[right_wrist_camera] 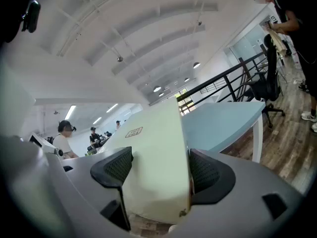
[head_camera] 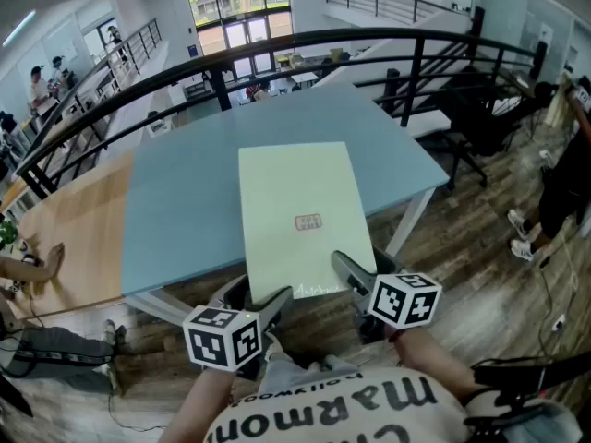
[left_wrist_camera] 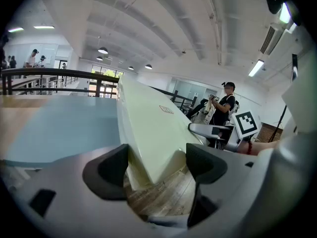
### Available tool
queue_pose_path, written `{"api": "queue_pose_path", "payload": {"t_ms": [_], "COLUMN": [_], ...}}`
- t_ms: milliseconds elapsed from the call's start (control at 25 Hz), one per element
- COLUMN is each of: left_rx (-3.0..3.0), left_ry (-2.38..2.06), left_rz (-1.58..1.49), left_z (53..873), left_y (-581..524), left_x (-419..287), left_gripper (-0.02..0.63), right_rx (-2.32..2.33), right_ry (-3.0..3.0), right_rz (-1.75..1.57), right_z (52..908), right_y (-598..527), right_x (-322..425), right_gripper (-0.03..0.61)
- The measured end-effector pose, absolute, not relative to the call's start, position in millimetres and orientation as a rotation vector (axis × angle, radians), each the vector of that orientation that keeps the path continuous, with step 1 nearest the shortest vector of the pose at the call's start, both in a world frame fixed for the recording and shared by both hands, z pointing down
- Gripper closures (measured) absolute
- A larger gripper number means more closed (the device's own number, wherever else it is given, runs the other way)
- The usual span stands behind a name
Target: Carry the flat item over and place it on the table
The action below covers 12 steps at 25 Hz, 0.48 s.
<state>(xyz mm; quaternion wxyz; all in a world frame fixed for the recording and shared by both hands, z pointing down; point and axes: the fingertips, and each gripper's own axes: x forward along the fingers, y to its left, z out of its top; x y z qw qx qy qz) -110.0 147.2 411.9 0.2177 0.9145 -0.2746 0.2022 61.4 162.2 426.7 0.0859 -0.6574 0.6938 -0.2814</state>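
A pale green flat box point(head_camera: 295, 201) with a small label lies lengthwise on the light blue table point(head_camera: 185, 210), and its near end juts past the table's front edge. My left gripper point(head_camera: 257, 301) holds the box's near left corner, and my right gripper point(head_camera: 355, 284) holds the near right corner. In the left gripper view the box point(left_wrist_camera: 148, 128) sits between the dark pads of the left gripper point(left_wrist_camera: 156, 165), with the right gripper's cube point(left_wrist_camera: 246, 124) beyond. In the right gripper view the box point(right_wrist_camera: 153, 157) fills the gap of the right gripper point(right_wrist_camera: 161, 170).
A black railing point(head_camera: 323, 40) curves behind the table. A wooden table point(head_camera: 74, 229) adjoins the blue one on the left. A black office chair point(head_camera: 471, 118) and a standing person point(head_camera: 563, 183) are at the right. Wood floor lies below me.
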Motion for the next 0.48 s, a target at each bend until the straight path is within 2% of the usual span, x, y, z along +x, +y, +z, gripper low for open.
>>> {"api": "queue_pose_path", "payload": {"t_ms": [480], "left_rx": [2.487], "left_ry": [-0.651], "left_rz": [0.614], "left_z": [436], "left_y": [67], "left_x": [-74], "left_gripper": [0.256], "right_rx": [-2.050], "right_ry": [1.972], "right_rz": [-0.940], "right_z": [452], "right_y": [94], "right_x": [97], "right_gripper": [0.216]}}
